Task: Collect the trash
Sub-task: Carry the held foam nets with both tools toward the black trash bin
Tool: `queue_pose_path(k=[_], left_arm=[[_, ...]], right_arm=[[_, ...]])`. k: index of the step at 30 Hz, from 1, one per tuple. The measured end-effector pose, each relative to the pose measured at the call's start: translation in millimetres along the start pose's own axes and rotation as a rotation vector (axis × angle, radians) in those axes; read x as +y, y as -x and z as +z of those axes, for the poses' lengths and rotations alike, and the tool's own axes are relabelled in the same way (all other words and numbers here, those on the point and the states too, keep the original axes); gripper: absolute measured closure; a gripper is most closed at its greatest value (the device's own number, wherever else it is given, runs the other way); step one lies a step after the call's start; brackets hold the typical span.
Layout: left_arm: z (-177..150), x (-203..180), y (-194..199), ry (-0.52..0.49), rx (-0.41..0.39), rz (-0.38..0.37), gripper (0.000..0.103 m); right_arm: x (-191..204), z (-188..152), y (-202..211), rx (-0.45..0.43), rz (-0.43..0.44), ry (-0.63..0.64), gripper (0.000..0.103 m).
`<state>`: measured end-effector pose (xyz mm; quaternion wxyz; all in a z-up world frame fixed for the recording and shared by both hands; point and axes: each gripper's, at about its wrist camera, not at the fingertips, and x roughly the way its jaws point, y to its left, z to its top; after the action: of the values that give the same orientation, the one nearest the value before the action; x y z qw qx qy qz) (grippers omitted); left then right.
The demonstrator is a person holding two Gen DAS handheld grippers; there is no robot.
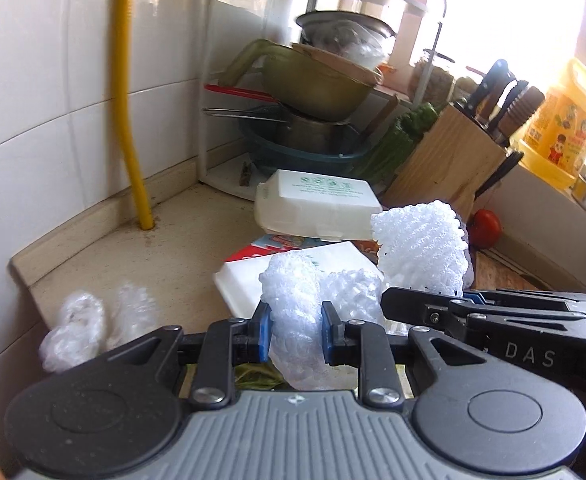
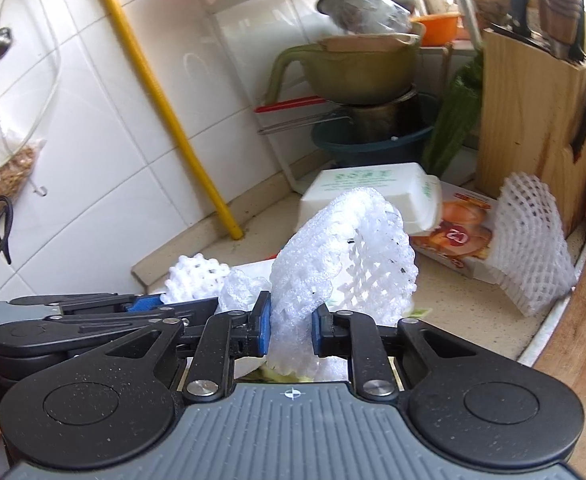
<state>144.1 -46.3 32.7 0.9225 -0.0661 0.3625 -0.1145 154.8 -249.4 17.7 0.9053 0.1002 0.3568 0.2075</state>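
My left gripper [image 1: 296,330] is shut on a white foam fruit net [image 1: 293,300] above the counter. My right gripper [image 2: 291,326] is shut on another white foam net [image 2: 345,252], which loops up ahead of the jaws; it shows in the left wrist view [image 1: 421,248] above the right gripper's black body [image 1: 493,312]. More foam nets lie loose: two at the left counter edge [image 1: 77,328] and one leaning by the knife block [image 2: 533,248]. White foam boxes [image 1: 317,204] and a printed carton [image 2: 457,236] lie on the counter.
A wooden knife block [image 1: 449,160] stands at the right, with a tomato [image 1: 485,228] and a yellow oil jug [image 1: 561,124] beyond. A corner rack holds stacked bowls and pots [image 1: 317,92]. A yellow pipe [image 1: 131,100] runs down the tiled wall. A wooden board [image 2: 585,344] lies at the right.
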Motion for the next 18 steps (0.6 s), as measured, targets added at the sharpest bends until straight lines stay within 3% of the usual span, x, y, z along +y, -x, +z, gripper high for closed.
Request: queue_pose_path(k=[7, 18], left_arm=[[-20, 50, 48, 0.094, -0.054, 0.082, 0.081], [-64, 132, 97, 0.287, -0.079, 0.283, 0.081]], right_arm=[[57, -3, -5, 0.023, 0.079, 0.081, 0.078], [156, -21, -51, 0.148, 0.285, 0.221, 0.078]])
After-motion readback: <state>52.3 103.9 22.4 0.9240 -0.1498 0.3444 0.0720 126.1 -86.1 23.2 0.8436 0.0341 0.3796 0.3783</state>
